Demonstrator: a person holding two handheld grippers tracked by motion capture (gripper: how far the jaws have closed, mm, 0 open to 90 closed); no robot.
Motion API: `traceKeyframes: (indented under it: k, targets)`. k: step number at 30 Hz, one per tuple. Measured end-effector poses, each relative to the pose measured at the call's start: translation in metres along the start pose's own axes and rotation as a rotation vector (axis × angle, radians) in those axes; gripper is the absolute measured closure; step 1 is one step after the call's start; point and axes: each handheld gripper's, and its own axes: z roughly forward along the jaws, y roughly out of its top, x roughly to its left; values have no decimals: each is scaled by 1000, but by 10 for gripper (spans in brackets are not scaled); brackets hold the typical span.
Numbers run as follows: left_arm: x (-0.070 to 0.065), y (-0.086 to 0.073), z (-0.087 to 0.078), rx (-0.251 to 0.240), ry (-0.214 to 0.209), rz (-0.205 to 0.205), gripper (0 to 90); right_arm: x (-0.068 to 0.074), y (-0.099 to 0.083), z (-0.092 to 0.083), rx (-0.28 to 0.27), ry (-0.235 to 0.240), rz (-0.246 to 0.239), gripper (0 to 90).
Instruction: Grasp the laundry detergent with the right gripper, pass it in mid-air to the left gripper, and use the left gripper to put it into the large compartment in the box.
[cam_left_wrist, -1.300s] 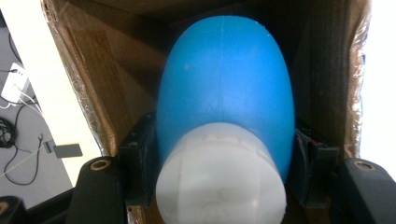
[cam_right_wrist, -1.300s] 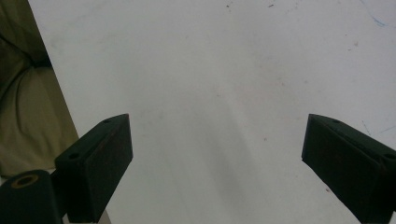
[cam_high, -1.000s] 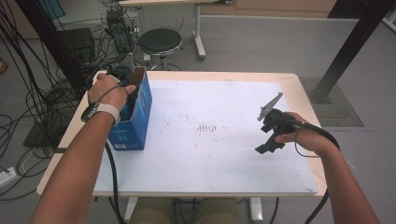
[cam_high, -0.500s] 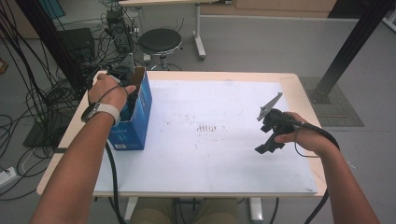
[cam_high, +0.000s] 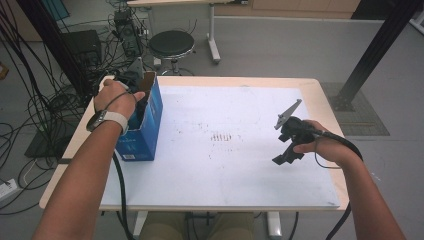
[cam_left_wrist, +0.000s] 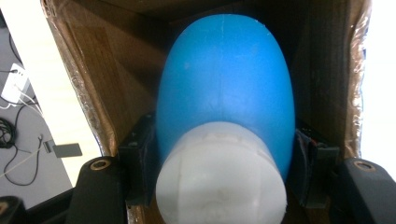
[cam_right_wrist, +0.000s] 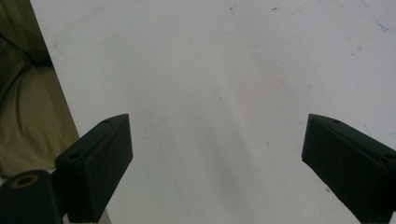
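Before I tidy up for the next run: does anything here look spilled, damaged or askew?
Reddish-brown specks mark the middle of the white table cover, like stains. The blue cardboard box sits upright and looks intact.

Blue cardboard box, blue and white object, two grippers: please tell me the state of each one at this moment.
Blue cardboard box: upright on the table's left side, top open, left gripper reaching inside.
Blue rounded object with white end: inside the box, clamped between the jaws.
Left gripper: shut on the object.
Right gripper: open, nothing between the jaws, over the white table surface.
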Motion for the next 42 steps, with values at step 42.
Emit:
traceKeyframes:
  k: [42]
  targets:
    - [-1,-1,1,-9,0,-2,371,2,-1,0,4,-2,-7,86]
